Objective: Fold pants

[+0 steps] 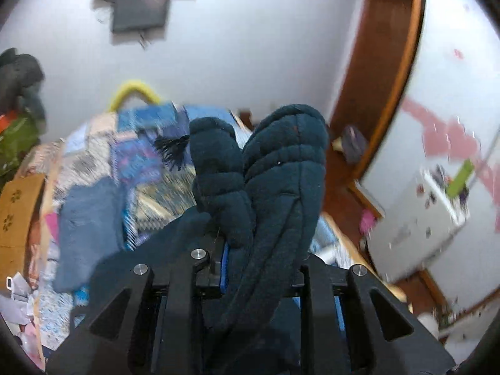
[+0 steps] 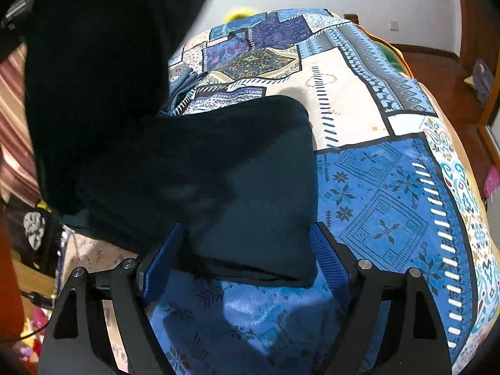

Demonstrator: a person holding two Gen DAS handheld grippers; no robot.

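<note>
The pants point(image 1: 281, 162) are dark teal, thick and ribbed at the bunched end. My left gripper point(image 1: 262, 268) is shut on that bunched end, which sticks up past the fingers and is held above the bed. In the right wrist view the pants point(image 2: 218, 172) lie folded on the patchwork bedspread point(image 2: 375, 187), and a dark stretch of them rises toward the upper left. My right gripper point(image 2: 247, 250) is open. Its blue pads point(image 2: 328, 259) stand either side of the folded near edge without pressing on it.
A blue garment point(image 1: 90, 228) lies on the bed's left part. A cardboard box point(image 1: 18, 212) stands at the left, a wooden door frame point(image 1: 375, 93) and a white cabinet point(image 1: 422, 218) at the right. Wooden floor point(image 2: 453, 93) runs beside the bed, with a pink shoe point(image 2: 492, 181).
</note>
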